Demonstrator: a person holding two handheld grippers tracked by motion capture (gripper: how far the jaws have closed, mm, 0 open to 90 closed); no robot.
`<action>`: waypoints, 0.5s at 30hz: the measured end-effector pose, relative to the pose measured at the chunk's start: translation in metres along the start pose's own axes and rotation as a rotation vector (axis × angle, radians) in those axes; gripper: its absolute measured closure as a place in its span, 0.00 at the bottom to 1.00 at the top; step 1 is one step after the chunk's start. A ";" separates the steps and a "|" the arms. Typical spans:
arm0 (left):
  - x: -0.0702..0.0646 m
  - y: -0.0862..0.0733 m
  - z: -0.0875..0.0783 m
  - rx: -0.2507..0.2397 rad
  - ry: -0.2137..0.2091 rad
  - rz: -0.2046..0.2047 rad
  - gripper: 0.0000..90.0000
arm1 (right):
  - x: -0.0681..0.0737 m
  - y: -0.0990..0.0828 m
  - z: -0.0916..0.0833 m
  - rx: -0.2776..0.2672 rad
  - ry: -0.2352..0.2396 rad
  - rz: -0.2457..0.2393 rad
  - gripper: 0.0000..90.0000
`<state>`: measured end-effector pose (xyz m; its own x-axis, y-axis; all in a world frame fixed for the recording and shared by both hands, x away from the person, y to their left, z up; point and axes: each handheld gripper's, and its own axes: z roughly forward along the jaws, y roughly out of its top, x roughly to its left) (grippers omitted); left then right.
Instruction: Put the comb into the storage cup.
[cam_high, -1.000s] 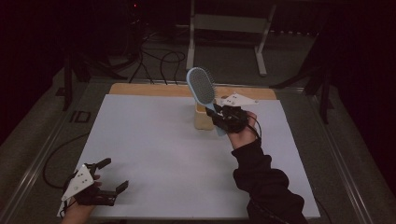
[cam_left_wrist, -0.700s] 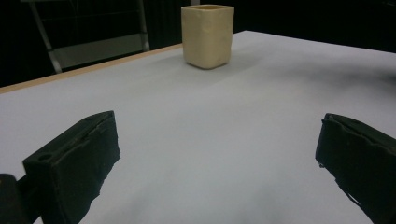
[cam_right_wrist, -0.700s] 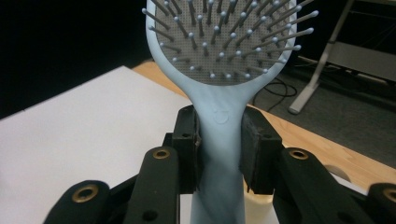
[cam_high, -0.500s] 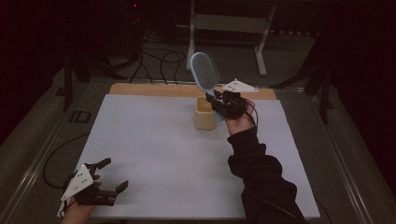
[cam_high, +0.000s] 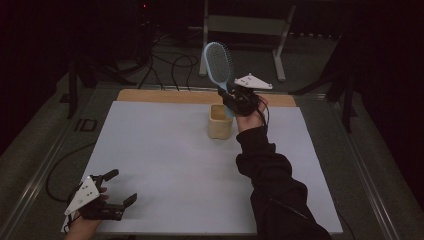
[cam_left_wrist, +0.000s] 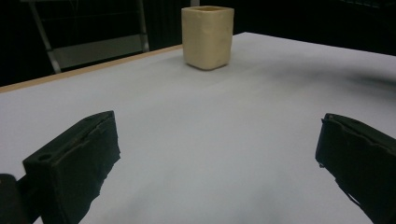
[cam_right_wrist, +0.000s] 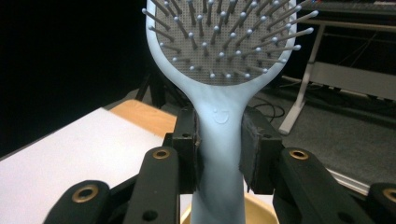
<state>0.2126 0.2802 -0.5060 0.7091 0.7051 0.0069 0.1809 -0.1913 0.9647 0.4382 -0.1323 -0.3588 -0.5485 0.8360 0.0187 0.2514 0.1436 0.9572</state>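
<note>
Right hand-held gripper (cam_high: 234, 98) clamps the blue hairbrush (cam_high: 218, 61) upright above the cup (cam_high: 220, 121) (left hand-held gripper (cam_high: 107, 192) idles wide); lowering it in looks next

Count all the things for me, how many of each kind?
Hairbrush: 1
Cup: 1
Grippers: 2, the left gripper and the right gripper
Total: 4
</note>
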 end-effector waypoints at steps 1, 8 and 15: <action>0.000 0.000 0.000 0.000 -0.001 0.000 0.00 | 0.000 0.001 0.002 -0.008 -0.007 -0.004 0.78; 0.000 0.000 -0.001 -0.006 -0.002 -0.002 0.00 | -0.003 0.001 0.016 -0.035 -0.024 0.036 0.78; 0.001 0.000 -0.001 -0.007 -0.003 -0.006 0.00 | -0.009 -0.010 0.028 -0.067 -0.045 0.059 0.78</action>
<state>0.2126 0.2816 -0.5060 0.7103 0.7039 0.0003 0.1801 -0.1821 0.9666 0.4631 -0.1267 -0.3762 -0.4979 0.8649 0.0639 0.2278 0.0593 0.9719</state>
